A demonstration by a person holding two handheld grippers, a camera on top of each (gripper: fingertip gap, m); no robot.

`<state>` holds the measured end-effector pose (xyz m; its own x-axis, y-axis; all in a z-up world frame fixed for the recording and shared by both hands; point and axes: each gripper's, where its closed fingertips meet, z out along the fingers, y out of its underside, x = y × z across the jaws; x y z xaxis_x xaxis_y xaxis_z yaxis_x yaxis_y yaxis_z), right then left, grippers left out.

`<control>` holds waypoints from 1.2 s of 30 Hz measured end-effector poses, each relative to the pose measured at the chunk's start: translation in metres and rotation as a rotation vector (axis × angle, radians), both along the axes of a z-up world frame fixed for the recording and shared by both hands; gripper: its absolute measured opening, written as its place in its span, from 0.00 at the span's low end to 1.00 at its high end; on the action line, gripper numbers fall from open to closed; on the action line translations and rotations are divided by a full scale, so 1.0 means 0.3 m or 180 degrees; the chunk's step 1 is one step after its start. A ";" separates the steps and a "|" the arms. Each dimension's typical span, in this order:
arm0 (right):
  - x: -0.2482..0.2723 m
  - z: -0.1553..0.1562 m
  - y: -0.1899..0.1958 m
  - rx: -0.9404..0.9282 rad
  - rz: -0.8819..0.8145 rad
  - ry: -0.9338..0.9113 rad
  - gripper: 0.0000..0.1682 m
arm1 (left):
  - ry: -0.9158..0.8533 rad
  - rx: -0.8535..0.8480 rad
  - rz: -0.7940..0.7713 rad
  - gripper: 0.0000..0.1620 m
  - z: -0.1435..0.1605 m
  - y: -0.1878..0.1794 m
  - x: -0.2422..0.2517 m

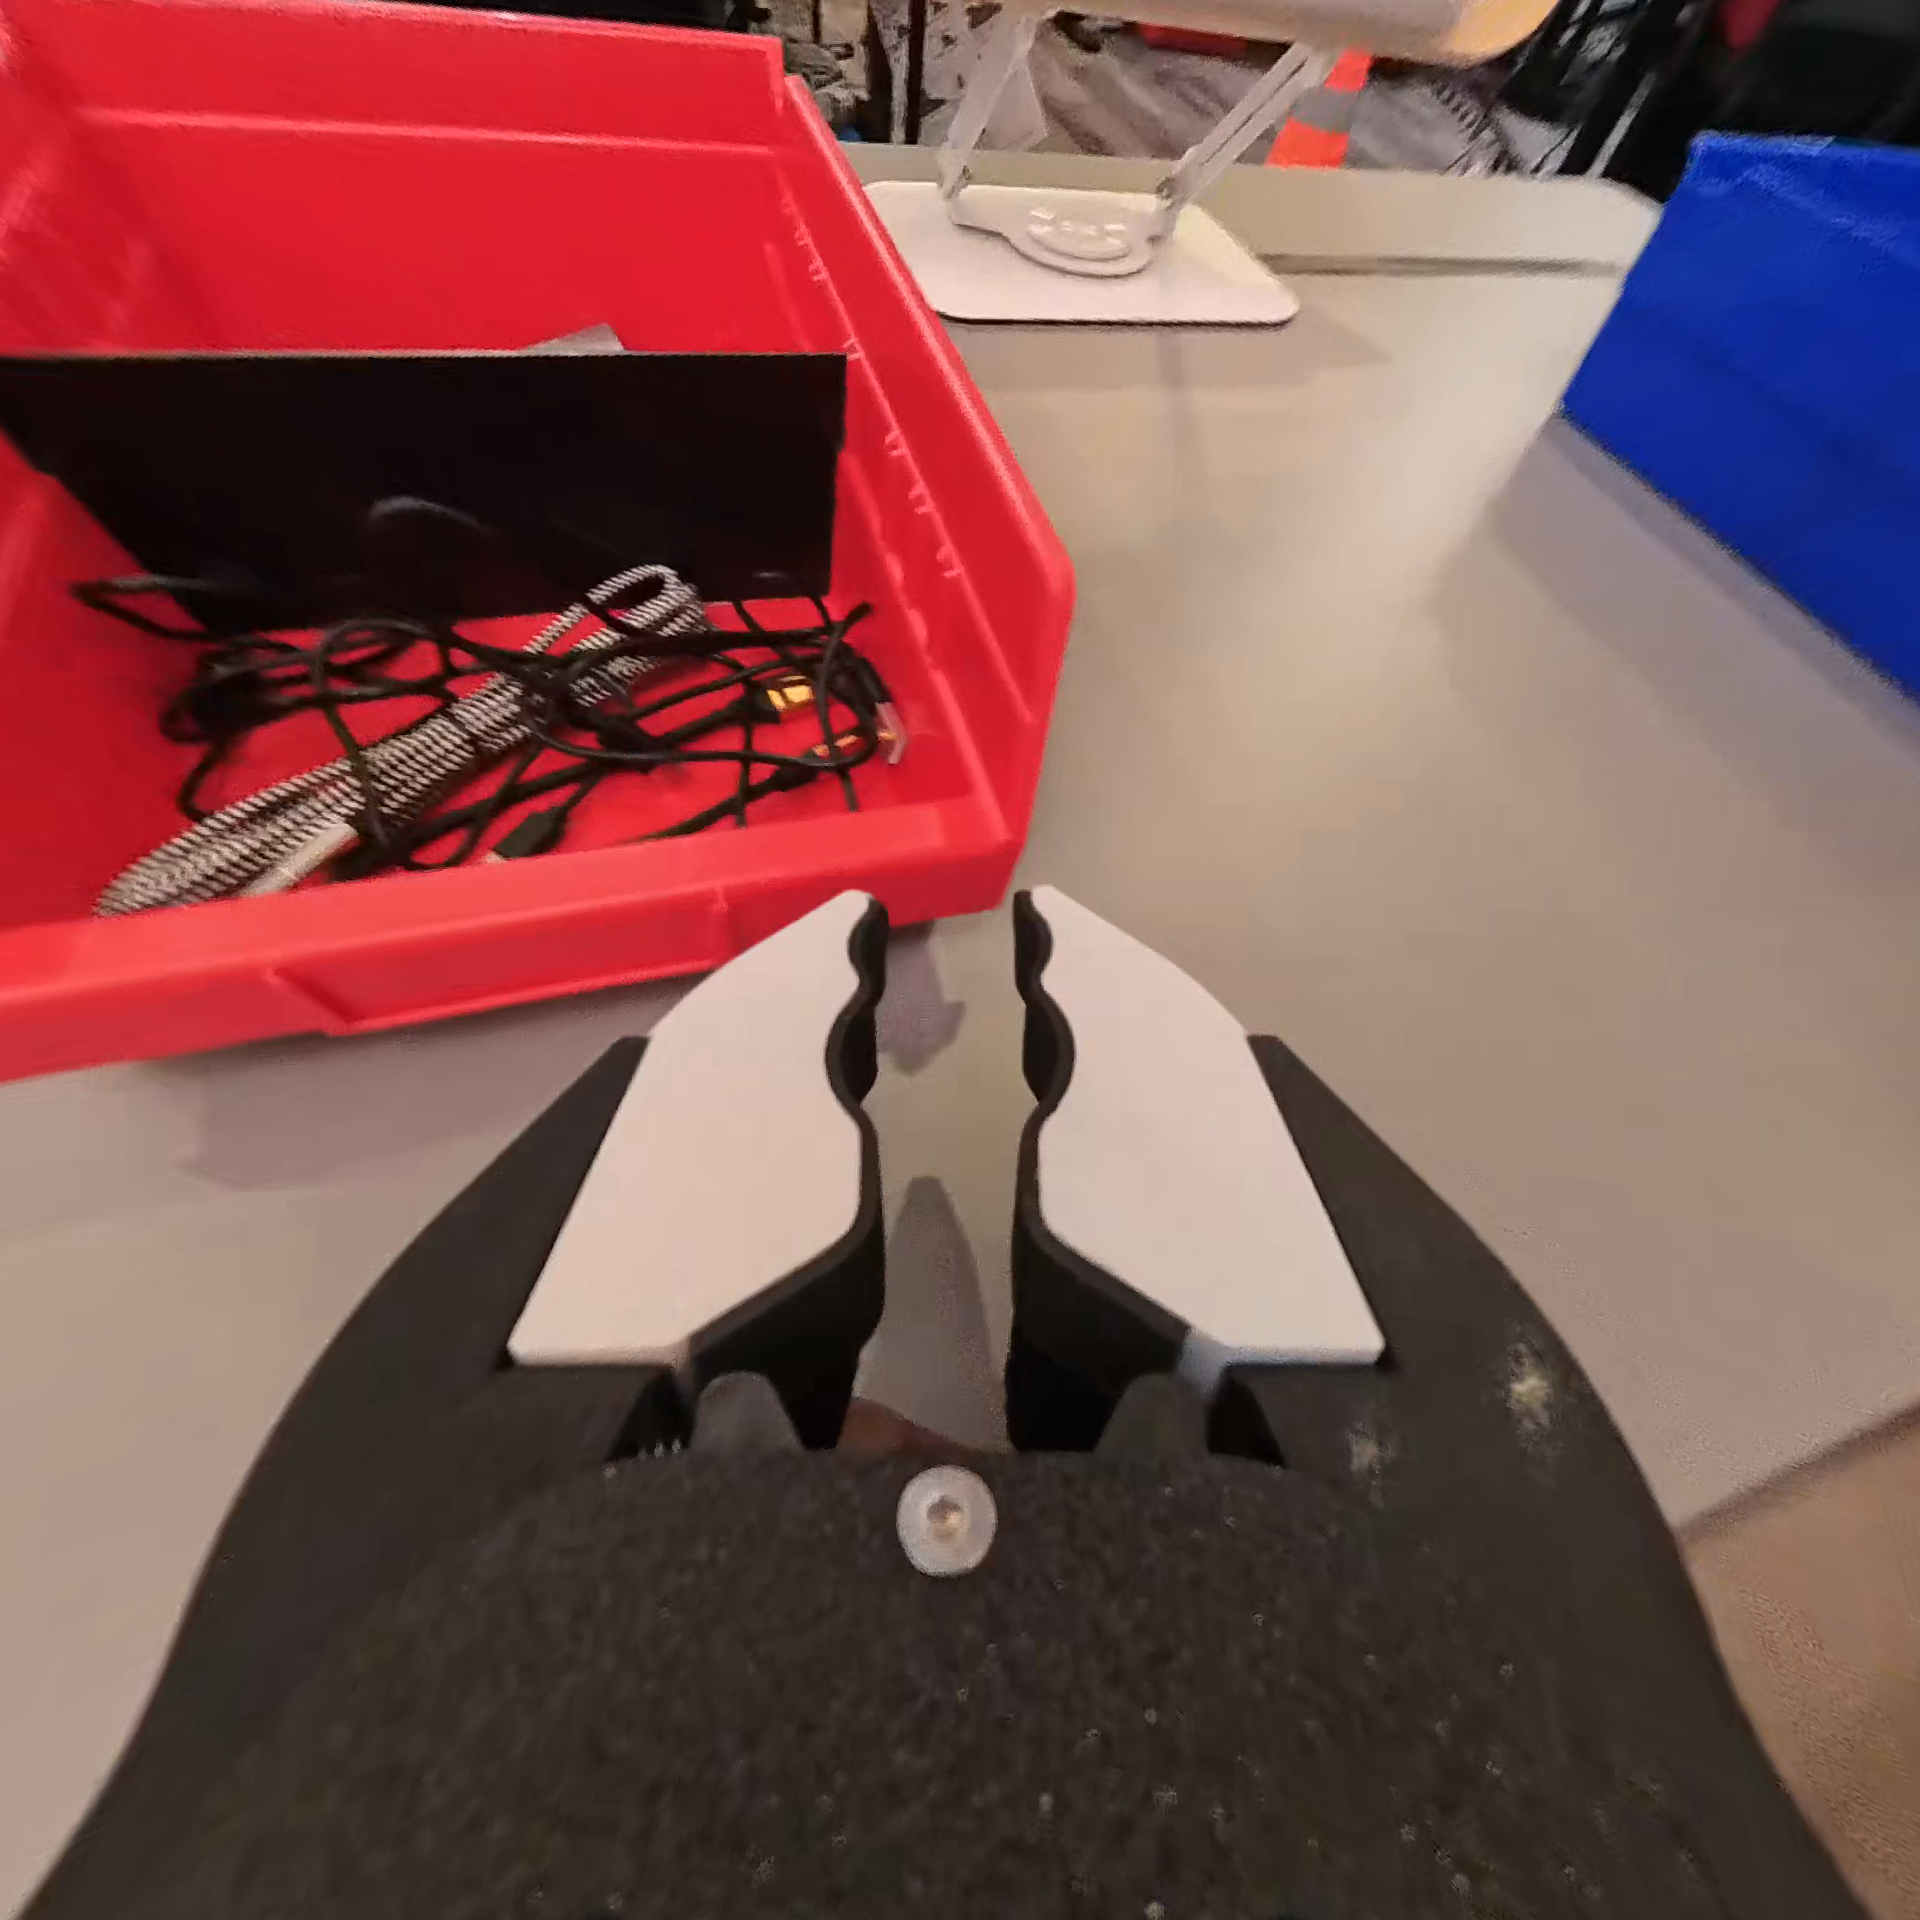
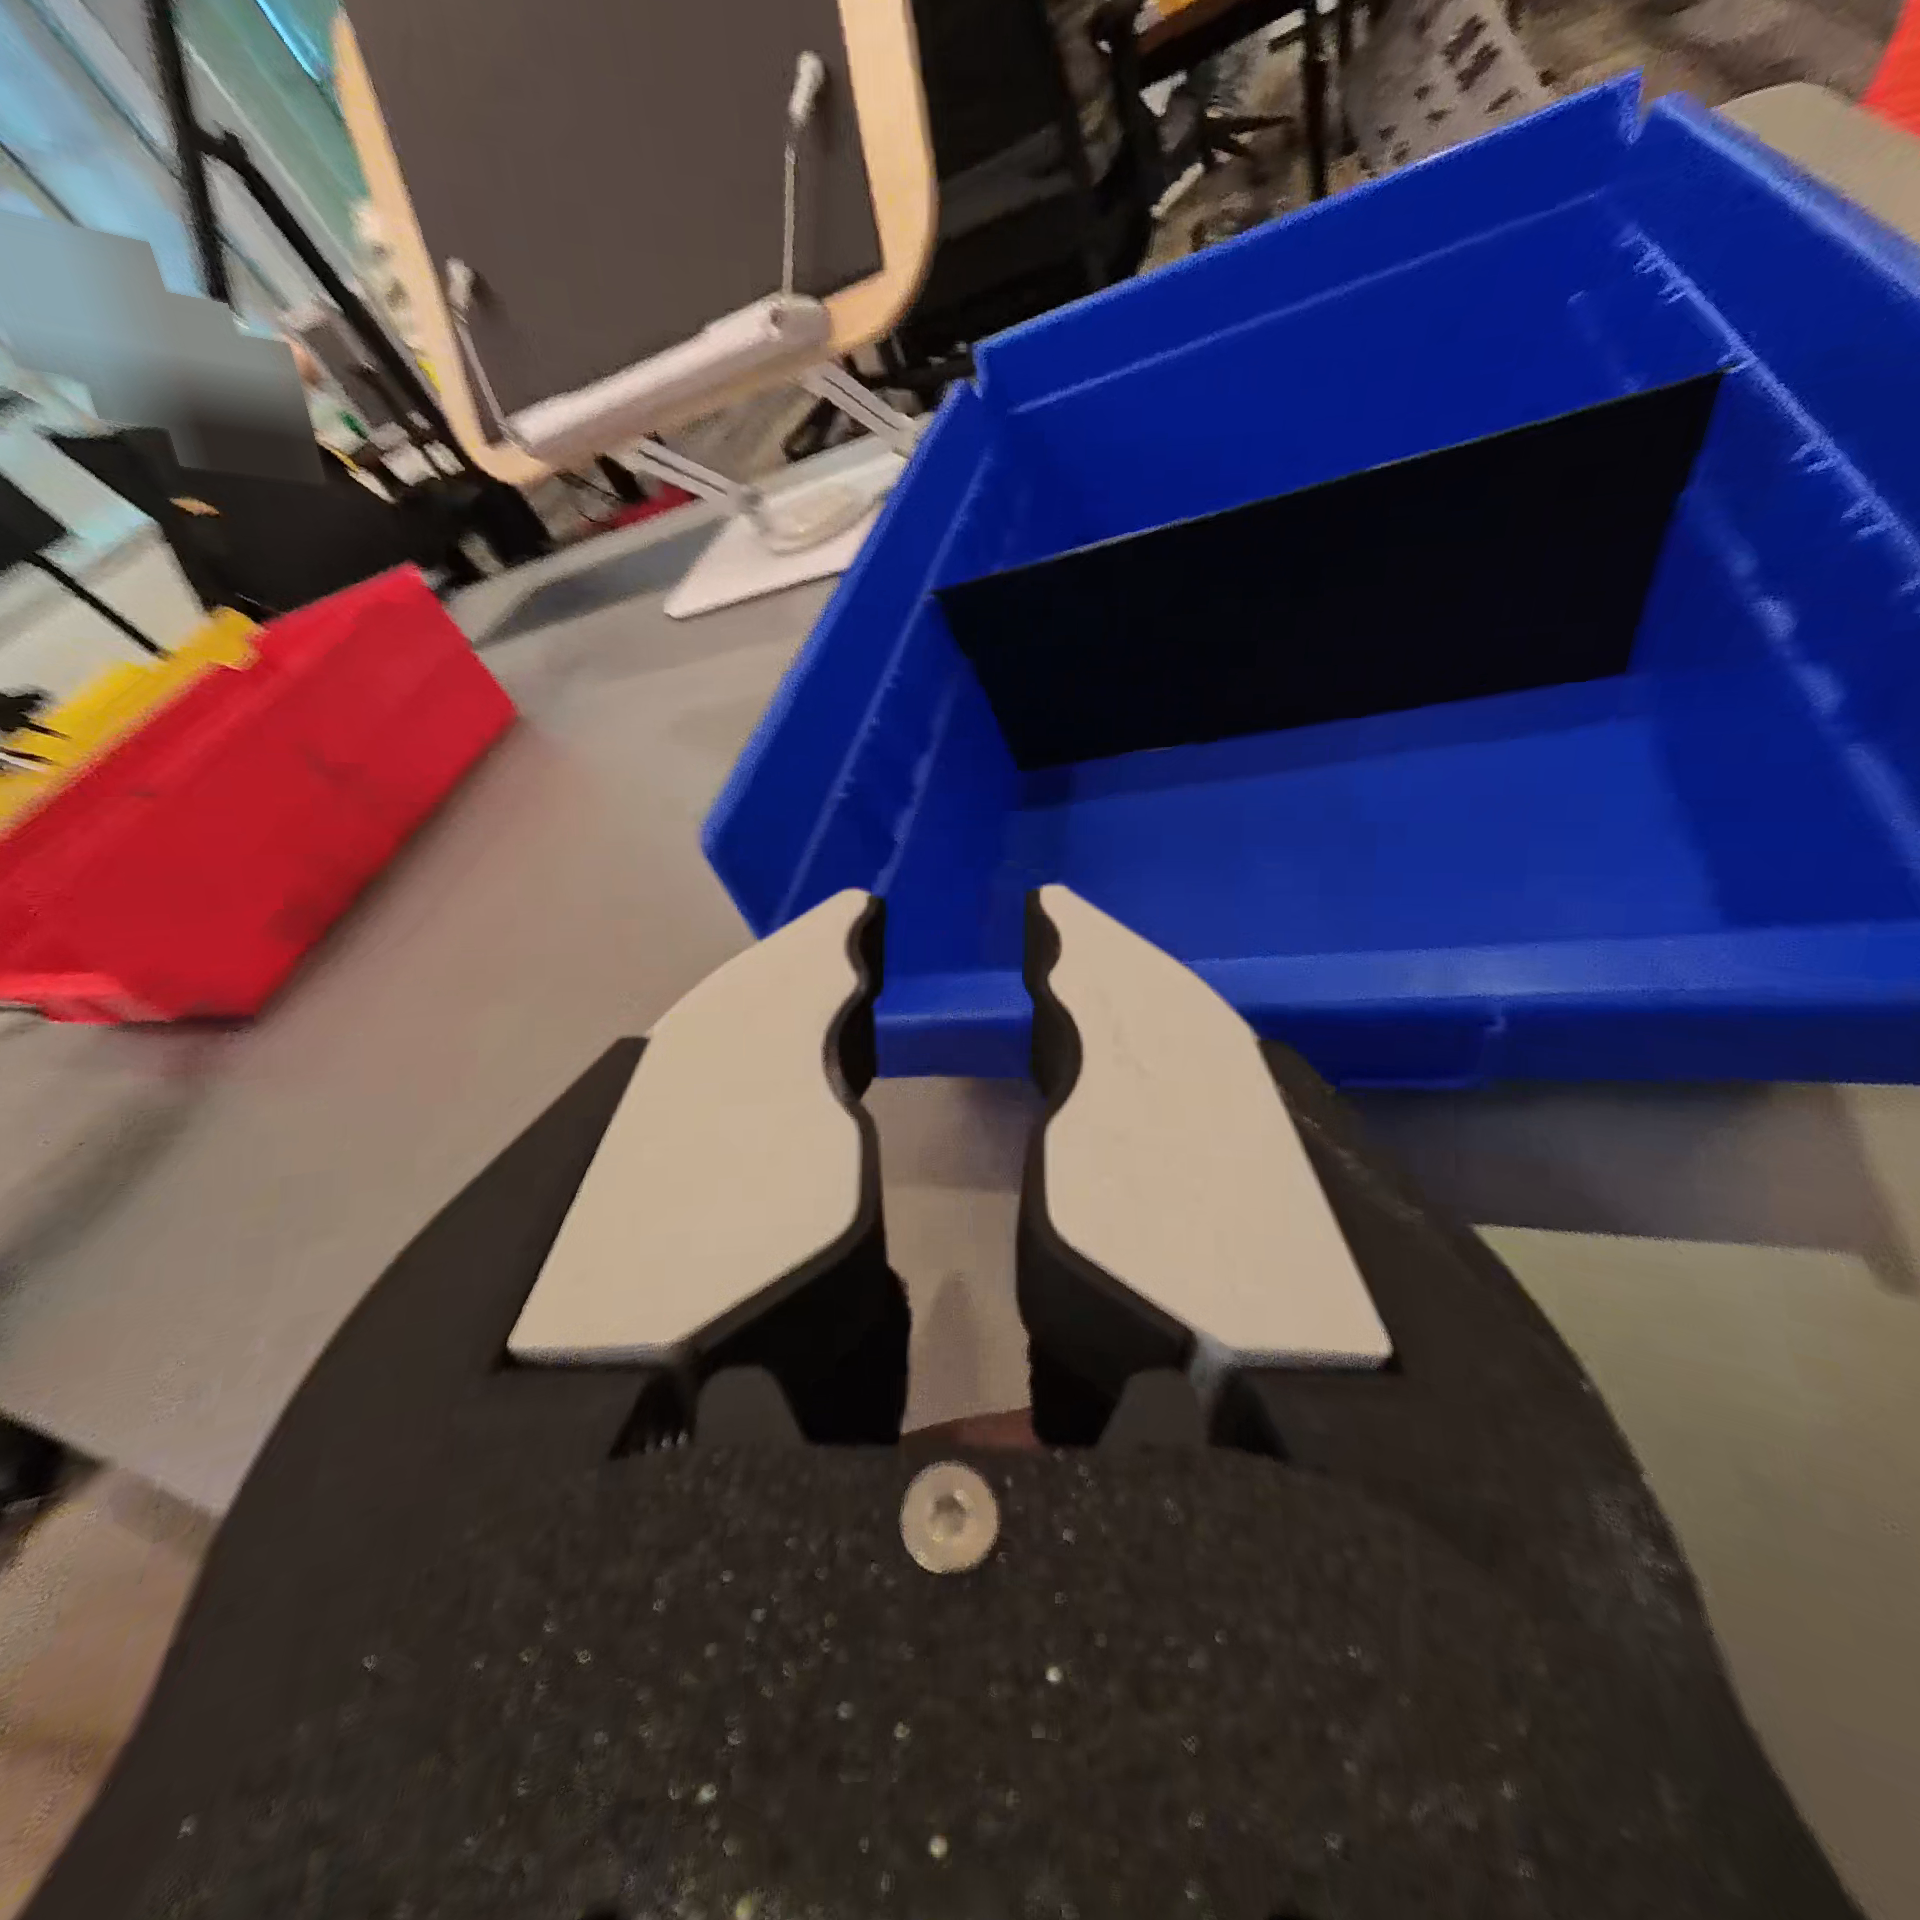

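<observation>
On a grey table (image 1: pixel 1351 831), two plastic bins are set well apart. No readable writing is seen on anything.

Blue bin (image 2: pixel 1455 997), right side: crossed by a black divider (image 2: pixel 1330 582); the near compartment's floor is seen bare, the far one is hidden.

Red bin (image 1: pixel 520 966), left side: likewise crossed by a black divider (image 1: pixel 436 468). Near compartment holds a tangle of thin black cables (image 1: pixel 644 727) over a black-and-white braided cable (image 1: pixel 416 769), whose long axis runs near-left to far-right.

White stand base (image 1: pixel 1081 249), far centre of the table.

Left gripper (image 1: pixel 951 925): held just before the red bin's near right corner, jaws parted by a narrow gap, nothing gripped.

Right gripper (image 2: pixel 954 925): held at the blue bin's near left corner, jaws parted narrowly, nothing gripped.
</observation>
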<state>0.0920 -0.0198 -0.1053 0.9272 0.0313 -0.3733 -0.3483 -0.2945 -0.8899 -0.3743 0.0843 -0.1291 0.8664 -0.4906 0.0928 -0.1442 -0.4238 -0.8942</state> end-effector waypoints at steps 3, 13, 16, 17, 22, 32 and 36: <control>0.021 -0.035 0.003 -0.0209 -0.0133 -0.0317 0.13 | 0.0211 0.0124 0.0014 0.14 -0.005 0.026 -0.015; 0.044 -0.042 -0.009 -0.0217 -0.0209 -0.0219 0.13 | 0.0357 0.0101 0.0098 0.14 -0.019 -0.010 -0.045; 0.012 -0.041 0.009 -0.0174 -0.0105 -0.0107 0.13 | 0.0325 0.0060 0.0100 0.14 -0.023 -0.009 -0.045; -0.002 -0.045 0.013 -0.0185 -0.0061 -0.0091 0.13 | 0.0320 0.0064 0.0105 0.14 -0.022 -0.008 -0.046; -0.036 -0.056 0.023 -0.0233 0.0035 -0.0204 0.12 | 0.0364 0.0030 0.0079 0.14 -0.035 -0.011 -0.043; -0.036 -0.061 0.019 -0.0253 0.0062 0.0005 0.12 | 0.0419 -0.0011 0.0057 0.14 -0.049 -0.014 -0.036; -0.043 -0.059 0.013 -0.0247 0.0081 -0.0065 0.12 | 0.0445 -0.0022 0.0049 0.14 -0.056 -0.009 -0.031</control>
